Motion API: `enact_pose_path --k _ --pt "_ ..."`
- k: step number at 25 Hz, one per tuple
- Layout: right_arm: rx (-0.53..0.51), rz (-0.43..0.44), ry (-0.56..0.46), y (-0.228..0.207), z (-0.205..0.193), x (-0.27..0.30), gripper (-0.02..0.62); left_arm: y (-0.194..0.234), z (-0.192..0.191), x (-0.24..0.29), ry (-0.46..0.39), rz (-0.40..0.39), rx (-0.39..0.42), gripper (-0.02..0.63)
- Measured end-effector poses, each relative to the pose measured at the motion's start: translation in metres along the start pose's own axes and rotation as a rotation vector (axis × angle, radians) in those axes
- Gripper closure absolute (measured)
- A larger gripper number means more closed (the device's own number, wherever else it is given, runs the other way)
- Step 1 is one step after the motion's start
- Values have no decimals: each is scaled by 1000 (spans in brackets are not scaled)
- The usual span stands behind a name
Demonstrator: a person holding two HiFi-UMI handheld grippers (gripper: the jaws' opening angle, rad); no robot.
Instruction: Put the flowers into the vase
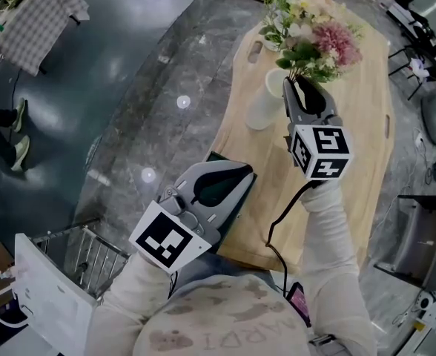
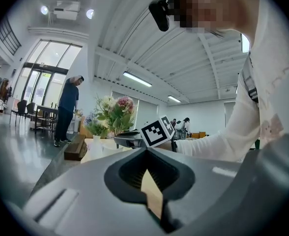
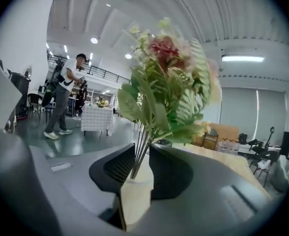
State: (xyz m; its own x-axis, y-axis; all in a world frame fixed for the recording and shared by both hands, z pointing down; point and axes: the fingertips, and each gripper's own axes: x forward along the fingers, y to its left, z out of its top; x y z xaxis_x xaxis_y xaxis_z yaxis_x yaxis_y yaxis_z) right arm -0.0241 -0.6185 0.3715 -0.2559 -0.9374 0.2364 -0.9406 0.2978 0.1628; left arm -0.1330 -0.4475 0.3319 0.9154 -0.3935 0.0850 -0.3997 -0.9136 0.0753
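The right claw [image 1: 301, 87] is clamped on the green stems of a pink-and-cream flower bunch [image 1: 326, 45], just beside the white ceramic vase [image 1: 263, 102] on the pale wooden bench [image 1: 366, 154]. The left claw [image 1: 235, 176] is closed on nothing over the bench's near edge. A grey polished floor [image 1: 129, 87] is seen beside it.

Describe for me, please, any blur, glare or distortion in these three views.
Head view: sharp, with glare as bright spots on the glossy floor. Left gripper view: fisheye bends the ceiling, and the corners are black. Right gripper view: same fisheye; the flowers are soft, blurred towards the top.
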Motion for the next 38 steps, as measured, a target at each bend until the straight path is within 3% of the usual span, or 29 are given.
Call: enact_pose_path --k 9,13,19,30,35,38 --pt "-1 97 178 15 -21 -9 418 -3 -2 1 11 -6 6 605" --pt "-2 142 245 19 -24 -13 417 -5 -3 3 14 -8 7 605" --pt "-142 129 300 23 -25 -22 431 -11 -3 4 13 -15 14 605" --pt "-16 188 245 38 -26 -41 456 -17 4 4 8 -12 29 605" --pt "67 210 175 48 -14 -65 568 -29 11 1 3 -14 46 605" --pt "100 231 128 56 -5 -82 569 -38 15 -1 -2 -19 63 605"
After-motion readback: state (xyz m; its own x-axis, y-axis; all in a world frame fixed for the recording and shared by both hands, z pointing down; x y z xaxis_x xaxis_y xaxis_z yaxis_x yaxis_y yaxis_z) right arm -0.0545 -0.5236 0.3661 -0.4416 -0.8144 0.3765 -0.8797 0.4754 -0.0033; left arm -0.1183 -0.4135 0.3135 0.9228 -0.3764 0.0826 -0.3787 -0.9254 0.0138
